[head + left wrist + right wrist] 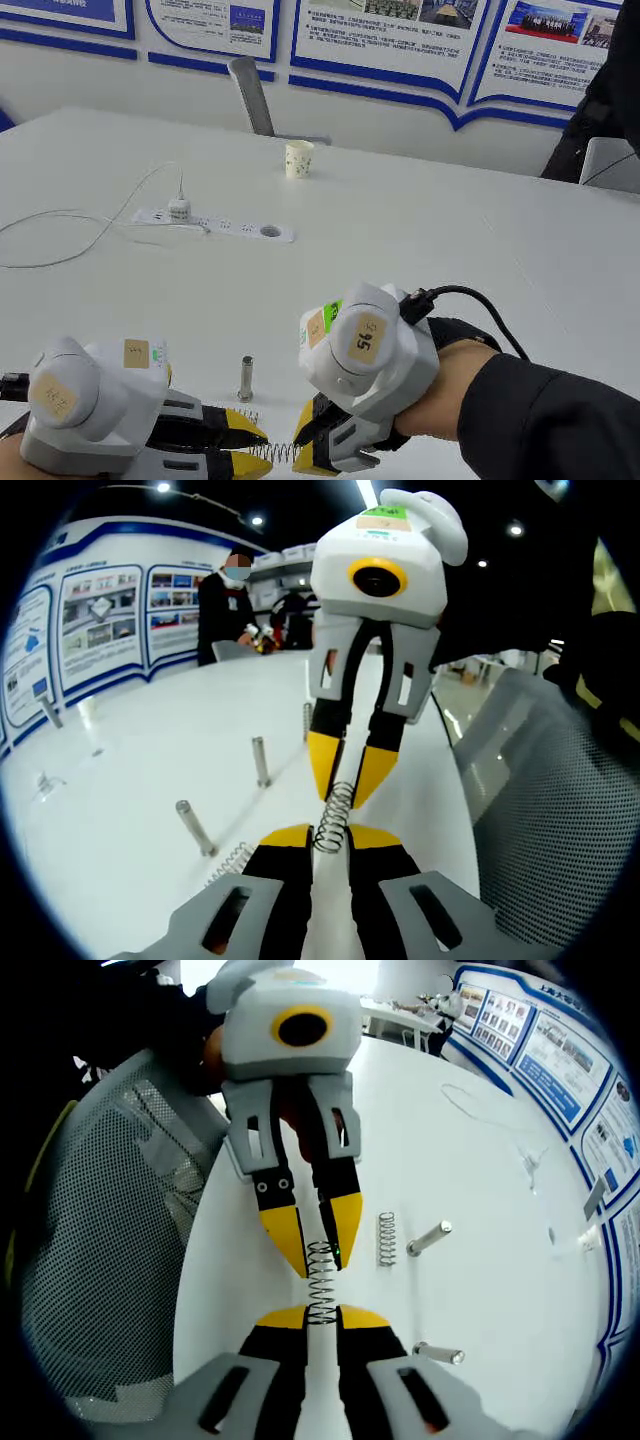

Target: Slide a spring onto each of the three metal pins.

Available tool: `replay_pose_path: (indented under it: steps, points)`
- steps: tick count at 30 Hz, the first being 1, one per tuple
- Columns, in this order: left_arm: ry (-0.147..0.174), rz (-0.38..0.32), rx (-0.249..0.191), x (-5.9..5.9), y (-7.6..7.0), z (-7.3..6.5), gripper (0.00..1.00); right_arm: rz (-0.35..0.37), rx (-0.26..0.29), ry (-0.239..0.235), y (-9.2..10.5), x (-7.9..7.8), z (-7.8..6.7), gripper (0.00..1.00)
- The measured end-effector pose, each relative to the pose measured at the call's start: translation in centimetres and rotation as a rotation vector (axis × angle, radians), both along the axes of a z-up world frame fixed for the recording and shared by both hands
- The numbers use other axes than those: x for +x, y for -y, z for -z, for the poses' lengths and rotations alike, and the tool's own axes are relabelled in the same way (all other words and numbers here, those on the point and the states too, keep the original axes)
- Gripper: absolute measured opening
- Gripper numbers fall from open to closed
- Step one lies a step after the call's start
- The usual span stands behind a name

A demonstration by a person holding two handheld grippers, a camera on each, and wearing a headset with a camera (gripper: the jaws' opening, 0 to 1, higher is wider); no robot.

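The left hand-held gripper (260,447) sits at the bottom edge of the head view with its yellow-tipped jaws pointing right. It meets the right hand-held gripper (298,445) tip to tip; that one points left from a hand in a dark sleeve (540,420). A spring (275,452) spans the short gap between them and lies roughly level.

In the left gripper view, that gripper's own jaws are clenched on one end of the spring while the opposing jaws pinch the other end. The right gripper view shows the same hold from the other side, the coils running straight between the two pairs of tips. Both are grasping the spring.

Beside them, three pins stand upright in a row on the white surface (420,250): a near pin (195,827), a middle pin (260,761) and a far pin (307,721). The near and middle shafts are bare; the far one is too small to judge. A loose spring (232,862) lies flat on the surface just beside the near pin's base.

Farther back on the surface are a power strip (225,226) with a plug (180,208) and a thin cable (60,235), and beyond it a cup (299,158). A chair (250,95) stands at the far edge below wall posters (390,40). In the left gripper view, a person (225,605) stands at the far end.
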State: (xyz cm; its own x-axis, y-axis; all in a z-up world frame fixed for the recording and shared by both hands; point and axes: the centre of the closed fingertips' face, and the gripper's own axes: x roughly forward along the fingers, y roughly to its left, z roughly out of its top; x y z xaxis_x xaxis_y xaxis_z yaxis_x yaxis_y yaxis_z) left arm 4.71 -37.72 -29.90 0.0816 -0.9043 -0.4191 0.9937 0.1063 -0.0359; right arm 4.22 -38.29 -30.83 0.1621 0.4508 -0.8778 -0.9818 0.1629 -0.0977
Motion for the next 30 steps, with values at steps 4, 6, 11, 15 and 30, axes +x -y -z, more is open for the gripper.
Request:
replay_pose_path:
  steps: [4, 6, 11, 15, 30]
  points:
    - [-0.003, 0.006, -0.003, -0.14, 0.04, -0.02, 0.12, 0.0, 0.0, -0.003, 0.03, -0.09, 0.07, 0.12]
    - [-0.004, 0.01, -0.005, -0.2, 0.07, -0.08, 0.12, -0.001, -0.001, -0.004, 0.09, -0.11, 0.11, 0.12]
    - [-0.009, 0.016, -0.009, -0.34, 0.1, -0.13, 0.12, 0.0, -0.002, -0.006, 0.17, -0.16, 0.13, 0.12]
    - [-0.013, 0.019, -0.013, -0.43, 0.15, -0.25, 0.11, 0.003, -0.002, -0.009, 0.2, -0.22, 0.19, 0.12]
    - [-0.031, 0.04, -0.041, -0.97, 0.51, -0.81, 0.1, 0.017, -0.002, -0.026, 0.63, -0.28, 0.85, 0.15]
